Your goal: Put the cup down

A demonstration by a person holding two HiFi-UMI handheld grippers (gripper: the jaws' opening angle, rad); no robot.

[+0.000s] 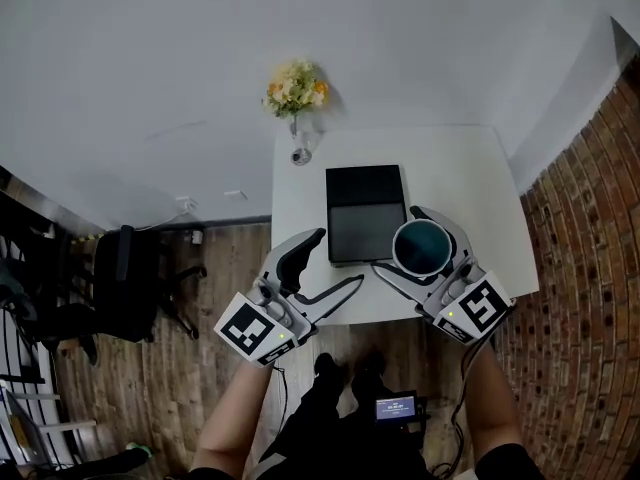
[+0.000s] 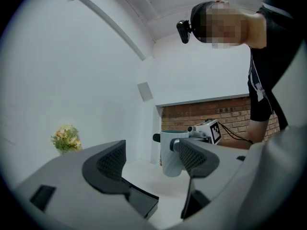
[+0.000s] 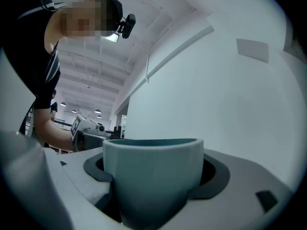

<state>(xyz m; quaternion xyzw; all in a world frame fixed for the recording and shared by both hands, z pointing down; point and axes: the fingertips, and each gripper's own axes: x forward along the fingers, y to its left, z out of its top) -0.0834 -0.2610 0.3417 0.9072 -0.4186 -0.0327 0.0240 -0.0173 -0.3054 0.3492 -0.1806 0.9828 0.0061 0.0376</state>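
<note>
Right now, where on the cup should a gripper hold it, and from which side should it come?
Grip the round wall just under the rim, coming in level from the side, as the right gripper holds the cup now. The cup is upright with its mouth open, no handle shows, and it narrows toward its base, so a high hold seems safest.

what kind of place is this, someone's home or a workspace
Probably an office or studio workspace rather than a home: a black office chair, an exposed brick wall, and rows of ceiling lights over a larger hall behind the person.
</note>
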